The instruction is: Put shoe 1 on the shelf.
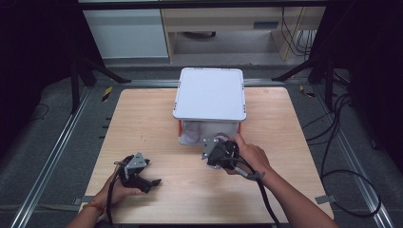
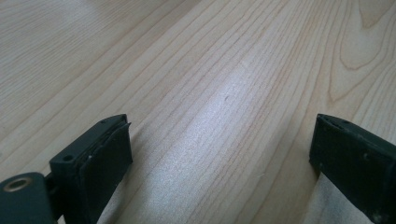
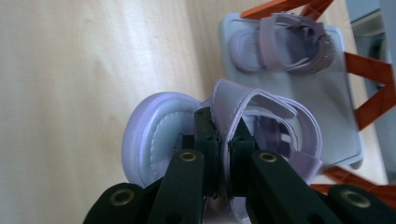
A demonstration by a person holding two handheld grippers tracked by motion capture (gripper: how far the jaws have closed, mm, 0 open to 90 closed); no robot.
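My right gripper (image 3: 224, 135) is shut on a strap of a lilac sandal (image 3: 154, 140), which hangs a little above the wooden table (image 3: 70, 93). A matching second sandal (image 3: 280, 46) lies on the grey lower shelf (image 3: 327, 107) of a small rack with orange side braces (image 3: 373, 70). In the high view, the right gripper (image 1: 217, 151) is just in front of that rack, under its white top (image 1: 209, 92). My left gripper (image 1: 151, 183) rests at the table's near left. Its jaws stand wide apart over bare wood (image 2: 219, 126).
The rack stands at the table's far middle. Black cables (image 1: 342, 142) lie on the floor to the right. Metal rails (image 1: 52, 156) run along both sides of the table, and black stand legs (image 1: 95, 66) stand behind it.
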